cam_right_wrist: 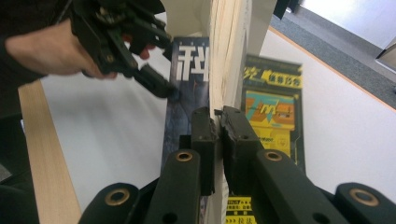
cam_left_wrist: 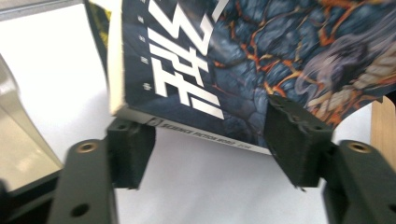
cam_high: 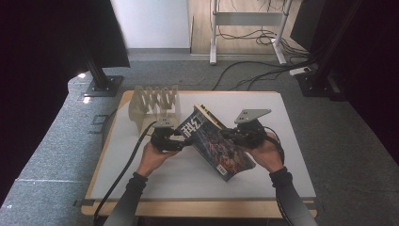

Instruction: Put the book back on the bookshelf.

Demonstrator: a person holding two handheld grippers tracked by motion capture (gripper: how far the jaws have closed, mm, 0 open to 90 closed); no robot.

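Note:
A paperback book (cam_high: 216, 143) with a dark blue illustrated cover and white characters hangs tilted over the white table (cam_high: 141, 179). My right gripper (cam_high: 229, 134) is shut on its right edge; in the right gripper view the jaws (cam_right_wrist: 218, 121) pinch the cream page block (cam_right_wrist: 229, 56), with a yellow back cover (cam_right_wrist: 271, 112) to the right. My left gripper (cam_high: 182, 141) is at the book's left side. In the left gripper view its jaws (cam_left_wrist: 210, 140) stand apart, with the book's lower spine edge (cam_left_wrist: 205, 133) lying across the gap and no pinch on it.
A pale wooden slotted rack (cam_high: 155, 101) stands at the back left of the table, and its side shows at the left gripper view's edge (cam_left_wrist: 14, 140). The table's wooden rim (cam_high: 197, 207) runs along the front. Cables and stand bases lie on the grey floor beyond.

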